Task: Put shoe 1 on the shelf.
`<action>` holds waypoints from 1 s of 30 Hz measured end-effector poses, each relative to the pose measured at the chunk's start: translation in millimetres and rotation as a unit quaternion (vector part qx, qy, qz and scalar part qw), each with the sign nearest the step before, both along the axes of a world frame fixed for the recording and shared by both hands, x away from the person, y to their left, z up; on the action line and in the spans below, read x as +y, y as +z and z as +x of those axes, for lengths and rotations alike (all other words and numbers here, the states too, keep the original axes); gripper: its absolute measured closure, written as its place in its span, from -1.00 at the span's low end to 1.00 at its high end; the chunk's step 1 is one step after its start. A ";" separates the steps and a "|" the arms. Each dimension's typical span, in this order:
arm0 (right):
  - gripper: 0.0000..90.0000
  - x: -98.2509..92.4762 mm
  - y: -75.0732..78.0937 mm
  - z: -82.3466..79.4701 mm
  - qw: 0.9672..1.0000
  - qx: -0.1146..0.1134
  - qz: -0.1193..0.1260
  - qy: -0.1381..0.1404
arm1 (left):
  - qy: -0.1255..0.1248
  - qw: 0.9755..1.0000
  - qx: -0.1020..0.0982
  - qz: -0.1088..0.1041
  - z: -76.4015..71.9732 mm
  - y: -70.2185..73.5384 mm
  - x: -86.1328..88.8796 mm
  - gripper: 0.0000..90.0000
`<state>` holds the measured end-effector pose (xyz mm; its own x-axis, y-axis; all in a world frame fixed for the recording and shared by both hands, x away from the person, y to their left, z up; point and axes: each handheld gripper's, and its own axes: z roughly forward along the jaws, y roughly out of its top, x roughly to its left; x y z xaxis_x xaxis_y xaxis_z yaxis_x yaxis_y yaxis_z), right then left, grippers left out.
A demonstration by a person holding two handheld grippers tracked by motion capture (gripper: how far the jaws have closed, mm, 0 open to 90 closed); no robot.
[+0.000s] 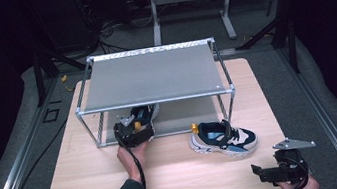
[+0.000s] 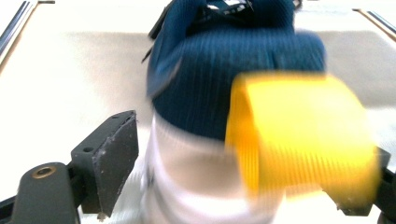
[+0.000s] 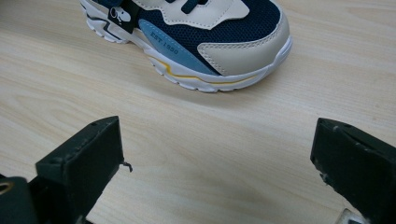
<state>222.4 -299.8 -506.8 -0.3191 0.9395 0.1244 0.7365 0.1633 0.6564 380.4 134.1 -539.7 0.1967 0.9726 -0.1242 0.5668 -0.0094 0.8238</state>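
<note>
Step in hand: we judge a shoe is being set on the lower shelf of the rack (image 1: 153, 76).
Left tongs (image 1: 134, 130): at the shelf edge, jaws around the first shoe (image 2: 219, 93) heel; the left pad stands clear, so the grip looks released.
Right tongs (image 1: 269, 173): open, empty, resting near the desk (image 1: 94, 186) front corner.
Second shoe (image 1: 224, 139): on the desk, just outside the rack.
Advice: we recommend withdrawing straight back, clear of the yellow heel tab (image 2: 303, 140).

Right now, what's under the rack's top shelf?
Under the top shelf, a shoe sits on the lower shelf, heel between the left gripper jaws. The top shelf covers the shoe's front and the back of the lower shelf.
</note>
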 end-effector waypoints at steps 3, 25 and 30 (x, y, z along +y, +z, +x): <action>-0.95 -1.3 -0.7 -0.6 1.000 0.000 0.001 -0.002 | -0.003 1.000 -0.008 -0.009 -12.8 -2.5 6.4 -0.57; -0.84 5.1 1.3 7.3 1.000 -0.003 0.019 0.006 | -0.010 1.000 0.018 -0.004 7.3 -6.5 -20.5 -0.25; -0.83 7.3 2.5 7.6 1.000 -0.003 0.020 0.011 | -0.022 0.999 0.027 -0.004 3.2 -4.8 -11.5 -0.43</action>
<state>230.0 -292.5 -504.4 -0.3401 0.9267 0.1598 0.7295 0.1527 0.6667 383.6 122.7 -544.5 0.2324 0.9618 -0.1444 0.6100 -0.0285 0.7919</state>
